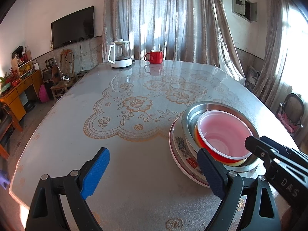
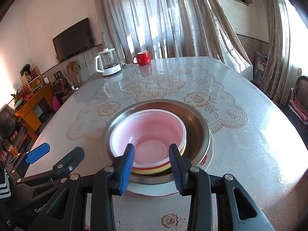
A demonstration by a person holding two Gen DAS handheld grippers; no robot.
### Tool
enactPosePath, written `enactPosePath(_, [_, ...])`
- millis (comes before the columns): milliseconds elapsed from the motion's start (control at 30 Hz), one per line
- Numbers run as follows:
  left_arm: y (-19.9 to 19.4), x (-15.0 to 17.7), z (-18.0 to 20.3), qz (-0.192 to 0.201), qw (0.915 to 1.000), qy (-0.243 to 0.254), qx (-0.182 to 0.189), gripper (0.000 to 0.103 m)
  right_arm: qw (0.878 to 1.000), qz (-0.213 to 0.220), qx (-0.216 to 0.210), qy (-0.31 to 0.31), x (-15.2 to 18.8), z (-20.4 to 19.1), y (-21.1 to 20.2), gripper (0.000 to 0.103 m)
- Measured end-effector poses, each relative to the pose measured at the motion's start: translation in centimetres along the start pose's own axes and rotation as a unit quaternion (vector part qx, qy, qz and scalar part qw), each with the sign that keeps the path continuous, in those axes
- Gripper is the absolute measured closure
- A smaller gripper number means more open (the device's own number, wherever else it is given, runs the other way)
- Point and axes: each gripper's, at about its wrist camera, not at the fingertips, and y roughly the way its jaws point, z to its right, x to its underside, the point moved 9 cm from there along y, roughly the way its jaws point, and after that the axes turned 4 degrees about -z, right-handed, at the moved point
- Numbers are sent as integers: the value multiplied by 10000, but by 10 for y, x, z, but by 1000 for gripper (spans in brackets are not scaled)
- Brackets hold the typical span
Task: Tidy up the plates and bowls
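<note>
A stack stands near the table's front edge: a white flowered plate [image 1: 180, 144] [image 2: 208, 155] at the bottom, a steel bowl [image 1: 192, 113] [image 2: 194, 115] on it, a yellow bowl [image 2: 152, 171], and a red bowl with a white inside [image 1: 223, 132] [image 2: 148, 127] on top. My right gripper [image 2: 152, 165] is open, its jaws either side of the red bowl's near rim without gripping it. My left gripper [image 1: 152, 171] is open and empty over bare table, just left of the stack.
A white-based glass kettle [image 1: 120, 54] [image 2: 107, 62] and a red mug [image 1: 155, 56] [image 2: 142, 57] stand at the table's far edge. The flowered tablecloth [image 1: 134, 105] covers the table. Chairs stand on the right [image 1: 292, 109]; a cabinet stands on the left [image 1: 17, 94].
</note>
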Motion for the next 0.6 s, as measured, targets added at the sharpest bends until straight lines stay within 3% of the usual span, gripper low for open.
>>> enactPosePath(233, [7, 1, 3, -122, 9999, 37, 29, 10, 9992, 155, 169, 342, -16, 32, -4, 66])
enactPosePath(600, [22, 0, 4, -330, 9994, 21, 69, 10, 9871, -27, 836, 1368, -35, 139, 22, 65])
